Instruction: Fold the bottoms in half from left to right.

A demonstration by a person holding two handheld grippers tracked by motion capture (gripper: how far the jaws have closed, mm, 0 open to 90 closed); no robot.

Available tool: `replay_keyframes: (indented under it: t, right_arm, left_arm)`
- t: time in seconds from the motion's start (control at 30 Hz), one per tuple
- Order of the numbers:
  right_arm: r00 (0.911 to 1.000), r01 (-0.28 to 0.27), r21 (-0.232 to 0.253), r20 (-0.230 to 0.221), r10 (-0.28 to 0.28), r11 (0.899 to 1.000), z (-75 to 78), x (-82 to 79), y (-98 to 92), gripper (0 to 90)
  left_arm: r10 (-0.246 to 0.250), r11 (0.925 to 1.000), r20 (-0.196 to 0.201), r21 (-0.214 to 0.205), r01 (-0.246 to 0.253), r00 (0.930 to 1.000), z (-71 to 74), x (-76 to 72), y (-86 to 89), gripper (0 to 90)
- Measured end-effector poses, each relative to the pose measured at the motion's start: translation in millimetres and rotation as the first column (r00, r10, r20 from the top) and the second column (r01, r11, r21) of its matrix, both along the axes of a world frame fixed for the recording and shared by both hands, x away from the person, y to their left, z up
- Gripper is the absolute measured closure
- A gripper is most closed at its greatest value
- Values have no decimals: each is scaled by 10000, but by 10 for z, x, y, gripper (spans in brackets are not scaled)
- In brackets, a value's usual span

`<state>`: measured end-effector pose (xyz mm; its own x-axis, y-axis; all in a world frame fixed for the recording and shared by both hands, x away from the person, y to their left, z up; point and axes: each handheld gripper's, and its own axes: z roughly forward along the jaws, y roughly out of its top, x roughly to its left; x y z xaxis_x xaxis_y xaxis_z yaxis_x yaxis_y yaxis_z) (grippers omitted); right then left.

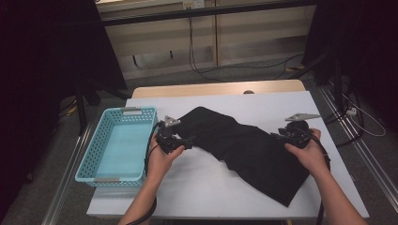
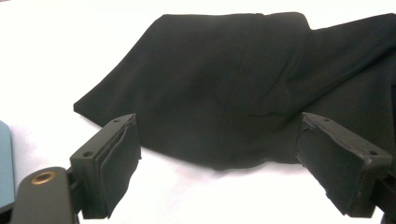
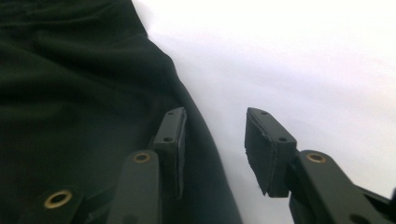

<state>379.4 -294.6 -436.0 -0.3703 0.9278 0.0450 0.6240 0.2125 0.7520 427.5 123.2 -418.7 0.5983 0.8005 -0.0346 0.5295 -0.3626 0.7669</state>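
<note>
black garment being flanked by two parted grippers

black cloth is being seen spread slantwise across the white table, running from near the basket down toward the table's near right corner. the left hand is being held low at the cloth's left end, forearm coming up from the bottom edge, with the left gripper being pointed level toward the fabric. in the left gripper view its jaws are being held wide apart, the cloth's folded edge lying ahead of and between them, no pad being pressed on it. the right hand is being held at the cloth's right edge, wrist bent inward, the right gripper being aimed leftward. in the right gripper view its jaws are being held partly open, one over the fabric and one over bare table, nothing being clamped. a light blue perforated basket is being left standing at the table's left edge, just beside the left hand, with nothing being held inside it.
</note>
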Motion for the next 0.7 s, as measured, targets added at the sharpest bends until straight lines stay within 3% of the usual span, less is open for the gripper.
replay_keyframes:
  t: [0.1,0.33,0.47,0.7]
  right_arm:
    - [9999,162,107,6,-162,9998,8,-132,-97,568]
    - [9989,346,-433,-303,-359,9985,-119,-464,-220,486]
    - [9985,425,-442,-317,-439,9981,-121,-560,-259,480]
    - [9954,585,-563,-723,-625,9967,-200,-657,-273,495]
  left_arm:
    - [-35,10000,72,29,34,10000,7,-10,-23,143]
    - [-158,9998,11,122,158,9999,-16,-16,-52,130]
    - [-211,9997,-12,120,211,9998,-17,-13,-59,116]
    - [-298,9994,-88,166,299,9995,-24,-4,-63,113]
